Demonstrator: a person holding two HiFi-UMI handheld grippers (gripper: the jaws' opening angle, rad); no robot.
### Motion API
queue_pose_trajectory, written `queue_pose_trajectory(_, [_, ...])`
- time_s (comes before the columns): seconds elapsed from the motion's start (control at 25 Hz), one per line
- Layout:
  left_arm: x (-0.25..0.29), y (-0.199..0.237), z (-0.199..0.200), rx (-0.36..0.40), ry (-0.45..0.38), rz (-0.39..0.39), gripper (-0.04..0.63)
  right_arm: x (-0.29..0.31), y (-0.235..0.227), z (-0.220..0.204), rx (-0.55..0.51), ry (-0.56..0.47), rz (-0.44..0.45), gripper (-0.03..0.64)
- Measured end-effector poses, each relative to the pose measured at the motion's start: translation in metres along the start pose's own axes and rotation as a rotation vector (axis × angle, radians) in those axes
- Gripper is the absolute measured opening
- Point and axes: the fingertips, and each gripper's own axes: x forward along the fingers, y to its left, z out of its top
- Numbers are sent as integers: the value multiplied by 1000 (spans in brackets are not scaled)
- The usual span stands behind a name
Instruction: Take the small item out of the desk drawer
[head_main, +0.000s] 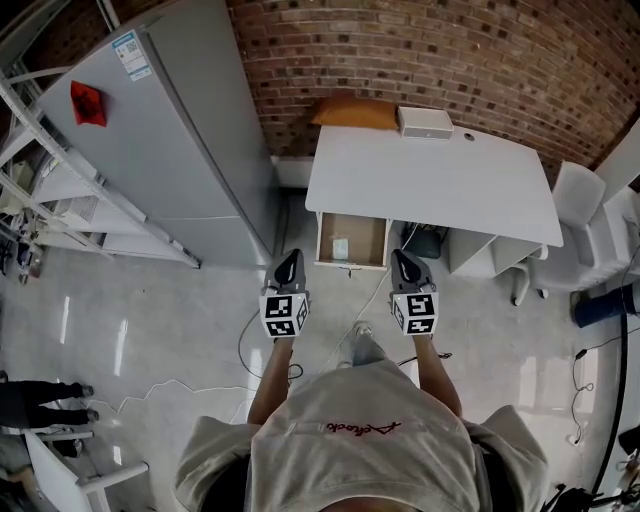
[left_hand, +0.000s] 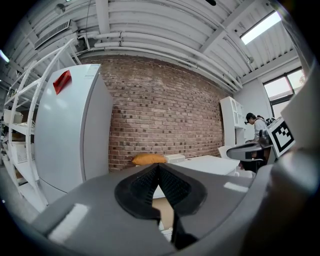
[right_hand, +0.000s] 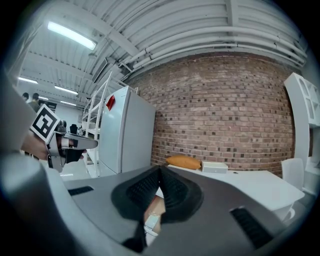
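The white desk (head_main: 430, 180) stands against the brick wall with its wooden drawer (head_main: 372, 240) pulled open at the front left. A small pale item (head_main: 340, 246) lies on the drawer's floor. My left gripper (head_main: 288, 264) hovers just short of the drawer's left corner, shut and empty. My right gripper (head_main: 403, 262) hangs off the drawer's right corner, also shut with nothing in it. In the right gripper view the small item (right_hand: 151, 220) shows below the closed right gripper (right_hand: 160, 168). In the left gripper view the left gripper (left_hand: 158, 165) has its pads together, with the drawer (left_hand: 164, 210) beyond.
A tall grey fridge (head_main: 150, 130) stands left of the desk, with metal shelving (head_main: 40, 180) further left. An orange cushion (head_main: 352, 112) and a white box (head_main: 425, 122) sit at the desk's back edge. A white chair (head_main: 577, 200) is at the right. Cables (head_main: 260, 340) trail over the floor.
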Motion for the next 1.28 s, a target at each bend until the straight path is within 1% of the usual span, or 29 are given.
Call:
queue_pose_trajectory(0.16, [5, -1, -3, 0, 3, 1, 9, 7, -2, -2, 3, -2, 7, 11])
queue_pose_trajectory(0.44, [23, 17, -2, 4, 6, 26, 9, 41, 1, 0, 10, -13, 40, 11])
queue_pose_trajectory(0.64, [55, 31, 7, 9, -4, 41, 9, 76, -9, 8, 5, -25, 62, 11])
queue_pose_trajectory(0.84, [93, 40, 17, 6, -8, 57, 9, 113, -32, 18, -3, -32, 77, 11])
queue_pose_trajectory(1.28, [180, 67, 42, -4, -13, 121, 9, 203, -76, 40, -21, -37, 149, 11])
